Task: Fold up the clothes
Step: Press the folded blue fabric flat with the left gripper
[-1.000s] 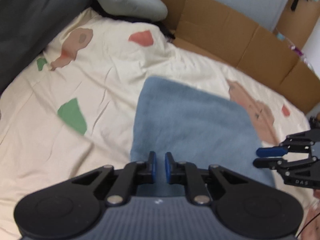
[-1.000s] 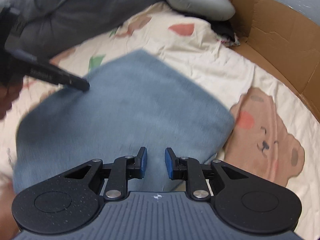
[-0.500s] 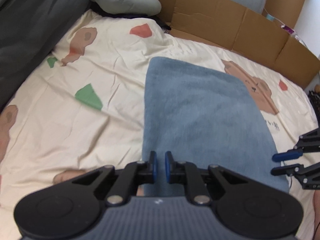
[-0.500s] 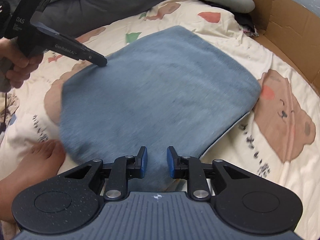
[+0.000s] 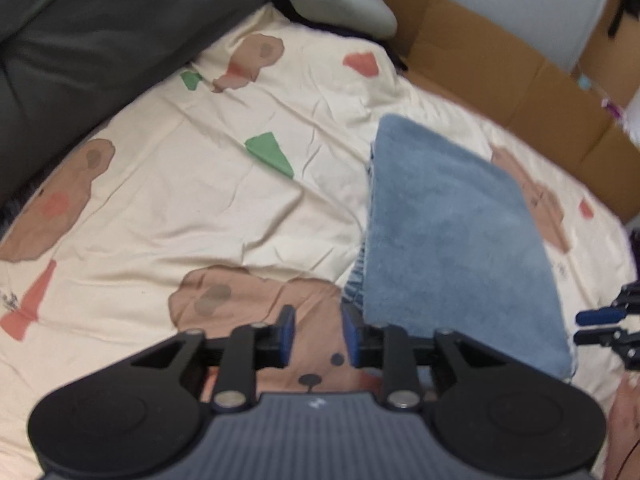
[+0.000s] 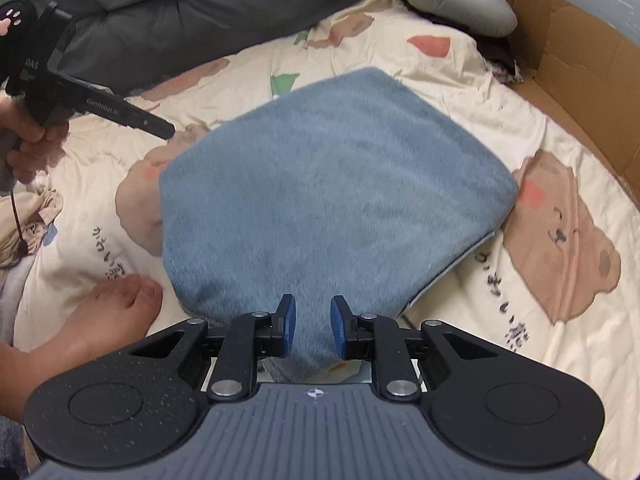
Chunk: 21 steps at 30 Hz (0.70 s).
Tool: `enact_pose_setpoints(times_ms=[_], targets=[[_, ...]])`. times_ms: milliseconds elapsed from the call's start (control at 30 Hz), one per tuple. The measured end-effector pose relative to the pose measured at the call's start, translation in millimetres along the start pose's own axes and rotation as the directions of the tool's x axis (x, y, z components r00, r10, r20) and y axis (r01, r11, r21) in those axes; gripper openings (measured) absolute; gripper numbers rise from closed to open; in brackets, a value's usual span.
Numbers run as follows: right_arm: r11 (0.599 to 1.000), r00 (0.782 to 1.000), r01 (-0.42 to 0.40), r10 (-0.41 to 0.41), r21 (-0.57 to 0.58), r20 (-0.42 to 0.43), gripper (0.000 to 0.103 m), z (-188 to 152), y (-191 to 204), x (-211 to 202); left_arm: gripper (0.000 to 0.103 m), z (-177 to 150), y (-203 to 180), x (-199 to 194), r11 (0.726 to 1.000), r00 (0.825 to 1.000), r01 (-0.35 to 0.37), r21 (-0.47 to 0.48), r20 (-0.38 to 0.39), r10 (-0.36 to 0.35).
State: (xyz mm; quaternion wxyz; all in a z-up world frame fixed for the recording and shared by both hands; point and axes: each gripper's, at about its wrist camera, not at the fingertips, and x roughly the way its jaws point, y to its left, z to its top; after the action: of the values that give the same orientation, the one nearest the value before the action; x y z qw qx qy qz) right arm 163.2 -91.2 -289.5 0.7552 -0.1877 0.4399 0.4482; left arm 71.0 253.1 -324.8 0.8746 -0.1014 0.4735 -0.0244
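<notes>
A folded blue fleece garment [image 5: 452, 236] lies flat on a cream bedsheet [image 5: 192, 208] printed with bears; it also shows in the right wrist view [image 6: 328, 200]. My left gripper [image 5: 316, 334] is open and empty, over the sheet just left of the garment's near corner. My right gripper [image 6: 313, 328] is open, its fingertips a little apart over the garment's near corner, gripping nothing. The right gripper's tips show at the right edge of the left wrist view [image 5: 592, 326]. The left gripper shows at upper left of the right wrist view [image 6: 160, 130].
A dark grey duvet [image 5: 80, 40] lies along the left and back. A grey stuffed cushion [image 6: 452, 4] and cardboard sheets [image 5: 500, 76] line the far side. A bare foot [image 6: 116, 308] rests on the sheet near the garment. Crumpled cloth [image 6: 36, 216] lies at the left.
Both grippers have opened and drawn back from the garment. The left gripper has moved left off the garment's edge. The garment now lies still and flat.
</notes>
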Motion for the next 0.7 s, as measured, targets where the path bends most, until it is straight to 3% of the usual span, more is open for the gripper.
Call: enact_pose_setpoints(times_ms=[233,400,700], targets=[[0.999,1.000,-0.005,0.003,-0.046,-0.027,0.024,7,8,18,0.045,-14,5,34,0.968,0.982,0.191,-0.163,0.038,-0.187],[0.998,0.998,-0.010,0.007,-0.058,-0.062,0.024,4,13,26,0.048,-20,18,53,0.913,0.950,0.311,-0.264,0.062,-0.306],[0.996,0.995,-0.013,0.004,-0.086,-0.096,0.024,10,14,29,0.049,-33,27,70,0.841,0.886,0.447,-0.306,0.020,-0.463]])
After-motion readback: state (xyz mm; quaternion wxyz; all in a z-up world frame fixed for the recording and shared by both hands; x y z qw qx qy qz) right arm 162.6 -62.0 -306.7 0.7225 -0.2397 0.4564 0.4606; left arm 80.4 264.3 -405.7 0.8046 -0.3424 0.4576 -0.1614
